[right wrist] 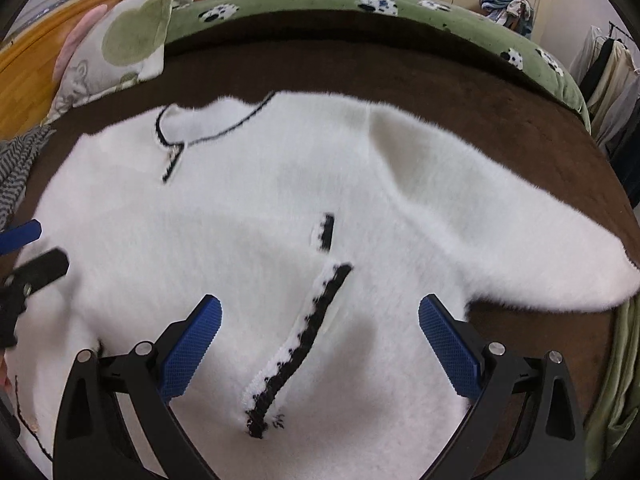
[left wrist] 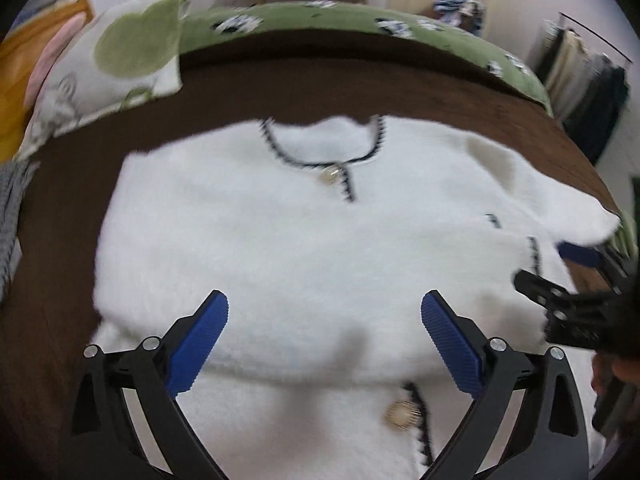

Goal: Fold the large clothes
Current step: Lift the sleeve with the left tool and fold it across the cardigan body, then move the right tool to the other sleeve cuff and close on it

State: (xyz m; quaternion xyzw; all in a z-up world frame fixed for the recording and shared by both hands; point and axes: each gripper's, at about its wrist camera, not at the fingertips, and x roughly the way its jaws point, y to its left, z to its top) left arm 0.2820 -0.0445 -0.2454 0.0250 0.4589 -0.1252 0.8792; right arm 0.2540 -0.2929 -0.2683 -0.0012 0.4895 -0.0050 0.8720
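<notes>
A white fluffy cardigan (left wrist: 280, 240) with black trim lies front up on a brown blanket (left wrist: 360, 88). It has a gold button at the neckline (left wrist: 332, 174) and another lower down (left wrist: 402, 414). My left gripper (left wrist: 324, 304) hovers open over its lower middle, with nothing between the blue pads. My right gripper (right wrist: 320, 308) is open over the cardigan (right wrist: 240, 220) on its right side, above a black-trimmed edge (right wrist: 304, 340). One sleeve (right wrist: 520, 248) stretches out to the right. Each gripper shows at the edge of the other's view, the right gripper (left wrist: 576, 276) and the left gripper (right wrist: 28, 248).
A pillow with a green circle (left wrist: 120, 52) lies at the bed's far left by a wooden headboard (right wrist: 32, 52). A green patterned blanket (left wrist: 320, 20) runs along the far edge. A grey striped cloth (left wrist: 12, 208) sits at the left; hanging clothes (left wrist: 580, 80) stand at the right.
</notes>
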